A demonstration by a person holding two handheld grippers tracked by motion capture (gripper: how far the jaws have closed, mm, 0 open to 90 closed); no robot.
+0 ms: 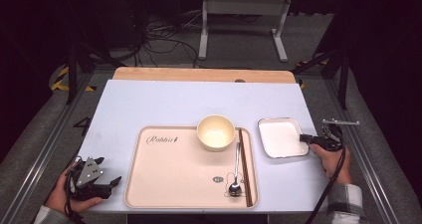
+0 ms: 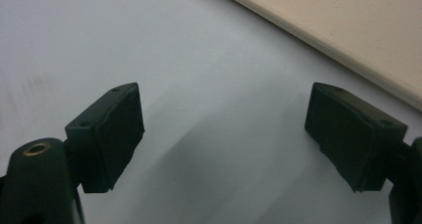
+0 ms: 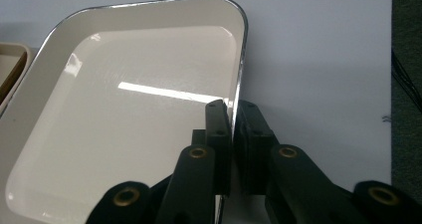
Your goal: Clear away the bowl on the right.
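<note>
Pinching the square plate [image 3: 124, 119] rim, the right tool [image 3: 232, 109] is clamped tight; the plate should be lifted level. The left tool [image 2: 224, 134] is held wide open, empty.

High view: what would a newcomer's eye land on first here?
First the right gripper, shut on the rim of the white square dish at the table's right. Next the beige tray in the middle, carrying a bowl, a spoon and chopsticks. The left gripper sits open over bare table, beside the tray.
</note>
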